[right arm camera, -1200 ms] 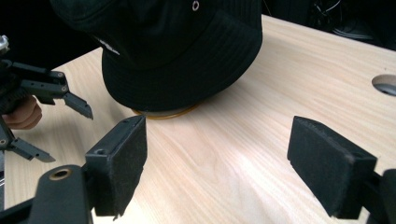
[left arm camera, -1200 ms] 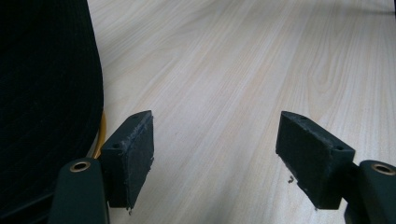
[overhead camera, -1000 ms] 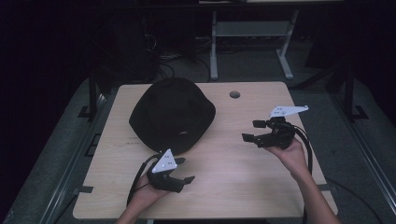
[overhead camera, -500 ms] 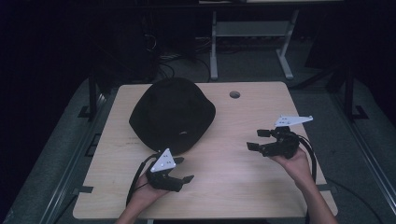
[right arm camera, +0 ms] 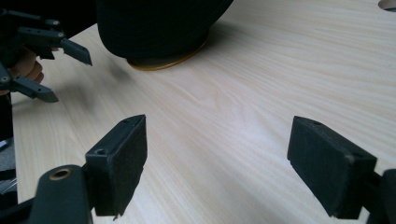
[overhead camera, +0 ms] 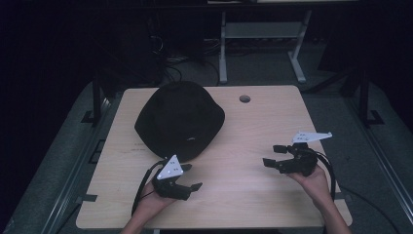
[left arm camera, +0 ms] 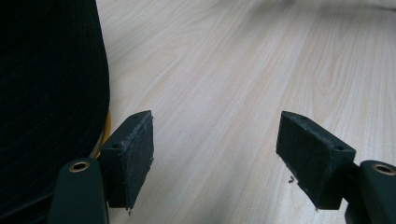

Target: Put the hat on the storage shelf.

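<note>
From the high view, the black hat (overhead camera: 179, 119) sits crown-up on the bench (overhead camera: 243, 190), the left hand-held gripper (overhead camera: 189, 177) just beside its near edge and the right hand-held gripper (overhead camera: 272, 156) well apart. In the left gripper view the jaws stand apart on nothing, the hat's edge (left arm camera: 51, 93) beside one pad, so closing here would likely miss or only nudge it. In the right gripper view the jaws also gape empty, and soft fabric may slip from a shallow pinch.

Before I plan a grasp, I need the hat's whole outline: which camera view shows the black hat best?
The high view: the whole black hat lies there on the wooden table, outline complete. The left gripper view catches one dark side of it with a yellow edge beneath. The right gripper view shows its lower part and yellowish rim, top cut off.
</note>
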Motion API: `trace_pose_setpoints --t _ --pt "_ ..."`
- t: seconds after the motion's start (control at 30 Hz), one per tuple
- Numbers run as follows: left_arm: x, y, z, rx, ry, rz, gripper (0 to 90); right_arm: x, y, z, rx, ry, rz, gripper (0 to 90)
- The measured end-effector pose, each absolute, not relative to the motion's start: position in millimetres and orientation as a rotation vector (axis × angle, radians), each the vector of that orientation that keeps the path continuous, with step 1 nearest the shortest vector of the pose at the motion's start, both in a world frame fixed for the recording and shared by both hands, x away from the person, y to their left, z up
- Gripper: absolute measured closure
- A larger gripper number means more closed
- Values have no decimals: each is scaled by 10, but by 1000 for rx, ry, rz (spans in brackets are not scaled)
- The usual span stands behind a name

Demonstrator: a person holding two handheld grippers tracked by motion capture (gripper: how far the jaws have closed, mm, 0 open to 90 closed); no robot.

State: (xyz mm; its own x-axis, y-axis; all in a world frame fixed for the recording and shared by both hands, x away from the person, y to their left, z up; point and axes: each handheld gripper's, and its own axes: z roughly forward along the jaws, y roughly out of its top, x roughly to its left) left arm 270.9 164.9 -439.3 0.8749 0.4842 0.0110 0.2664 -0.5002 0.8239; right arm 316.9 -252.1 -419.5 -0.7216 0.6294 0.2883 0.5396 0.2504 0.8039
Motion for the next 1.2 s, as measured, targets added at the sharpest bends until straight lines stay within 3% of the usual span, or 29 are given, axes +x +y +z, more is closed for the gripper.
trace_pose_setpoints --t 1.2 --pt "2716 1639 -4403 2115 554 287 271 2599 -2929 -4603 1227 2351 1483 181"
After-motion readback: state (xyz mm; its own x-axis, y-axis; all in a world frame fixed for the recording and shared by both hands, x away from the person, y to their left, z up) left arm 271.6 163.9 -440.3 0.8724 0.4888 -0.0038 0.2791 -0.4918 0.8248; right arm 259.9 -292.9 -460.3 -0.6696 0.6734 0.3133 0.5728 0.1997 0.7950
